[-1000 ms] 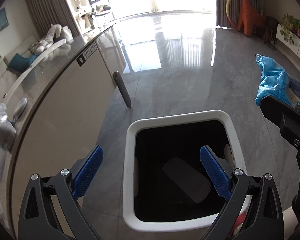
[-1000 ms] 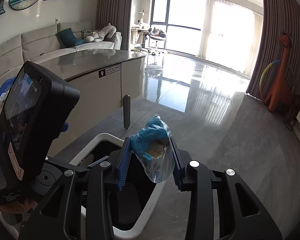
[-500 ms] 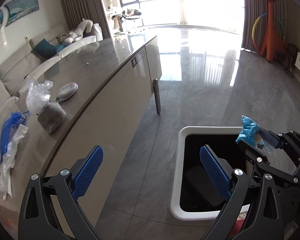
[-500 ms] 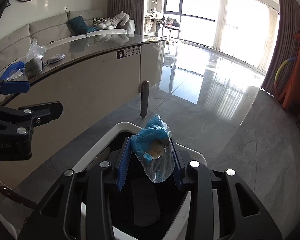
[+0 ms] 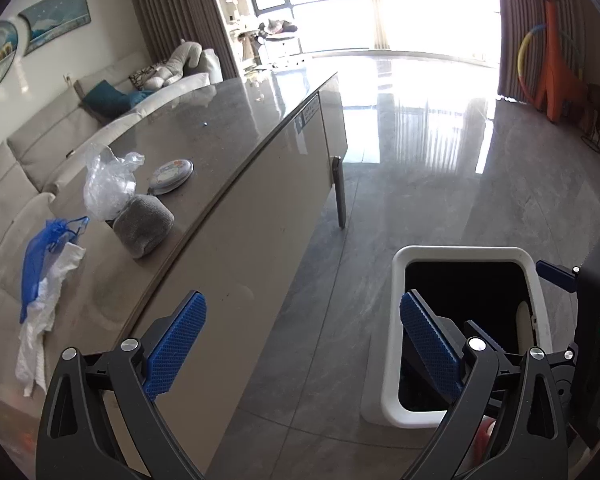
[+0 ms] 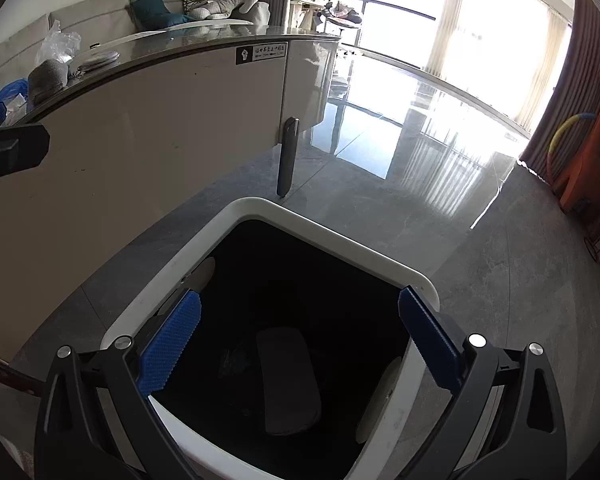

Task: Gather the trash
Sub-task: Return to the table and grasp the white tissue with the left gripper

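White rectangular plastic bin (image 6: pixel 332 236), lower centre of the right wrist view: black inside. Blue cross-hatched gripper pads (image 5: pixel 176 340) on black frames, bottom of the left wrist view. Glossy grey stone-topped counter (image 5: pixel 236 120), left: beige front. Crumpled clear plastic bag (image 5: pixel 106 184), grey folded cloth (image 5: pixel 142 226), blue mesh pouch (image 5: pixel 40 256) and white crumpled paper (image 5: pixel 46 320) at left. Grey mottled tiled floor (image 5: pixel 440 184), centre. Orange toy giraffe (image 5: pixel 552 72), upper right, with a multicoloured hoop (image 5: pixel 524 60).

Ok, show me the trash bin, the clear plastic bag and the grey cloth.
trash bin (image 6: pixel 324 228): right wrist view, far white rim.
clear plastic bag (image 5: pixel 108 188): left wrist view, crumpled middle.
grey cloth (image 5: pixel 144 226): left wrist view, top surface.
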The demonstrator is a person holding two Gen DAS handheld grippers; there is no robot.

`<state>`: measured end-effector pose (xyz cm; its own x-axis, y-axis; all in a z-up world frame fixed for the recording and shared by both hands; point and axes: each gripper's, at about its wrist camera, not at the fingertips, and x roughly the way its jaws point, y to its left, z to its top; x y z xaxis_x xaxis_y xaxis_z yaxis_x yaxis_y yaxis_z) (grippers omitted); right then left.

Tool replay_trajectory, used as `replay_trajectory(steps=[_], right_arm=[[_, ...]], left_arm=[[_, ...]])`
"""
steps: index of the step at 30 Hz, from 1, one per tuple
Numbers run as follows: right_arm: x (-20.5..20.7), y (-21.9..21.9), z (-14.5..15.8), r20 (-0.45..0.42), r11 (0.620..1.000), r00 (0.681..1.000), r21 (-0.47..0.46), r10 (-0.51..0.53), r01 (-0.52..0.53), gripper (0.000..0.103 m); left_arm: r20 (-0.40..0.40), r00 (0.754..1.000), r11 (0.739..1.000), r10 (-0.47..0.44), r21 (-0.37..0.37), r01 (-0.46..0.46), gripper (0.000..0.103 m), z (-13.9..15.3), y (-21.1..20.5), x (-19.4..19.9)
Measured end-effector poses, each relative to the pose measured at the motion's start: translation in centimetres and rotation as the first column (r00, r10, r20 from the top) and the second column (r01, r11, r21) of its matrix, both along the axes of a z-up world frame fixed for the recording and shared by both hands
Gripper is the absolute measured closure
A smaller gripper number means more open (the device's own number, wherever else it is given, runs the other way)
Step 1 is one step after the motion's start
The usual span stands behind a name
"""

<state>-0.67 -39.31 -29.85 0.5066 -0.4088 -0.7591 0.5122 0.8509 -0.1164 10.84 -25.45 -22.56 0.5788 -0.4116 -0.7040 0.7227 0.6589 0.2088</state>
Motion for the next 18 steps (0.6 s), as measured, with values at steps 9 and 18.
replay_trajectory(steps=[9,18], right_arm=[[0.6,2.4,5.8,0.171,0.997,0.984,-0.062,0.053,-0.043,0.004],[3.6,6.3,10.8,0.262,0.975,0.944,-0.143,0.203,-0.170,0.004]], left_arm=[[0.036,0.998,0.995,0.057,-0.080,-0.054,0.007,2.8,2.9,1.1],[0.050,0.979,0.969,0.200,-0.162,-0.189,0.007,5.5,8.2,3.9]])
